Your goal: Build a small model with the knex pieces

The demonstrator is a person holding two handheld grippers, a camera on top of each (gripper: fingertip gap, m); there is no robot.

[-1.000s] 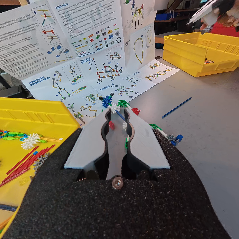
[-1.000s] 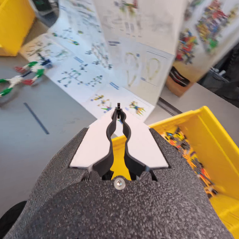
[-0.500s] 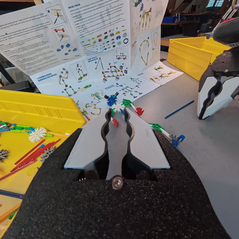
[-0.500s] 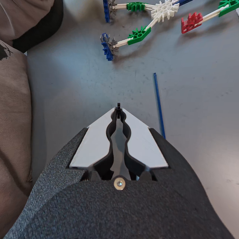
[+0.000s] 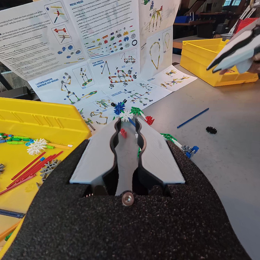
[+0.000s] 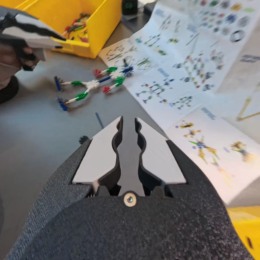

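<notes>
A rod-and-connector toy figure [image 5: 126, 115] lies on the grey table, with white, green, red and blue connectors; it also shows in the right wrist view [image 6: 92, 84]. My left gripper [image 5: 128, 121] is open and empty, its tips just above the figure's blue middle rod. My right gripper [image 6: 128, 118] is open and empty, raised above the table. It shows blurred at the upper right of the left wrist view [image 5: 211, 69]. A small black connector [image 5: 211, 130] lies loose on the table, by my right gripper's left side [image 6: 83, 139]. A thin blue rod [image 5: 192, 118] lies near it.
A yellow bin [image 5: 42, 116] with red rods and connectors stands at the left. A second yellow bin [image 5: 197, 56] stands at the back right. A large printed instruction sheet [image 5: 98, 56] stands behind the figure and runs onto the table. A person's hand [image 6: 8, 56] holds the left gripper. About 25 cm separates my left fingertips from my right. The right tips stand about 15 cm off the small black connector [image 5: 211, 130]. My right wrist view [image 6: 83, 139] looks at it from another angle.
My right gripper was shut on the small black connector, came down to the table, opened and lifted away. The connector now lies on the table. My left gripper hardly moved.
</notes>
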